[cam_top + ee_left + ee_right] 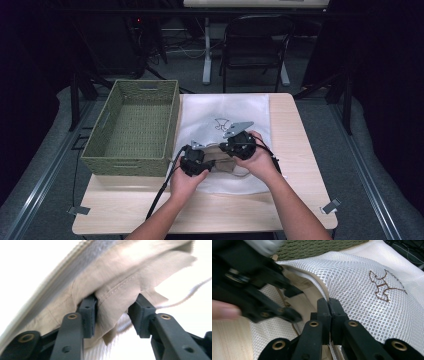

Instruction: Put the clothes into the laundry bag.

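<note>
A white mesh bag (pixel 225 107) with a brown stitched emblem (pixel 387 287) lies flat on the table. My right gripper (pixel 328 302) is shut on the bag's zipper edge and holds the mouth up. A beige cloth (pixel 130 267) sits in that mouth, under the mesh bag's raised edge (pixel 82 255). My left gripper (pixel 115 307) stands open, with a fold of the beige cloth hanging loose between its jaws. In the high view the left gripper (pixel 200 167) and the right gripper (pixel 235 147) are close together at the bag's near edge, the beige cloth (pixel 220 164) between them.
A green woven basket (pixel 132 125) stands on the table's left side, touching the bag's left edge. The wooden table (pixel 295 200) has bare room at the front and right. A black chair (pixel 255 45) stands beyond the far edge.
</note>
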Action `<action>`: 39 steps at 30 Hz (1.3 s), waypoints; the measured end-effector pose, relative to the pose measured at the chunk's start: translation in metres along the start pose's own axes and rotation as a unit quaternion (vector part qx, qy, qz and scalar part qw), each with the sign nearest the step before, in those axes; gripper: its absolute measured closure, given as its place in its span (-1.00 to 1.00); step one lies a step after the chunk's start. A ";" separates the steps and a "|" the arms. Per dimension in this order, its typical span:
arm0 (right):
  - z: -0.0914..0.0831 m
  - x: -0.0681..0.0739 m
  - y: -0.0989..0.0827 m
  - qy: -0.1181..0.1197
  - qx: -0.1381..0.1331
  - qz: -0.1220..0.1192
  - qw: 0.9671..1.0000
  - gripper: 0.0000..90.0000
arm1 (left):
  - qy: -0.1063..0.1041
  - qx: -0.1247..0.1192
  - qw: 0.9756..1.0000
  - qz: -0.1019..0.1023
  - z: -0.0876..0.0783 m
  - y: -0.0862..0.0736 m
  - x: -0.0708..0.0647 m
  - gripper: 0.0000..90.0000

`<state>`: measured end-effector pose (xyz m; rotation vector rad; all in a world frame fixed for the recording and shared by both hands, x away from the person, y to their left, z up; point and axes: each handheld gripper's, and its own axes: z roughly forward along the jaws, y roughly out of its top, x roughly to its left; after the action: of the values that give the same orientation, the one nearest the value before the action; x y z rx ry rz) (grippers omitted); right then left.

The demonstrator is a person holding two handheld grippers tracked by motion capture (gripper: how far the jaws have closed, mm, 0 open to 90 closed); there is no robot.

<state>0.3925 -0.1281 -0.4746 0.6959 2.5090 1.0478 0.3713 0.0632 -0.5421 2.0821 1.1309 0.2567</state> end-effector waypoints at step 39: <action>-0.029 -0.007 -0.019 -0.029 -0.007 0.025 0.999 0.96 | 0.031 0.036 0.998 -0.028 -0.084 -0.067 0.045 0.07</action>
<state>0.3791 -0.1598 -0.4678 0.7765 2.4445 1.0462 0.3141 0.1644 -0.5364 2.1153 1.2505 0.2582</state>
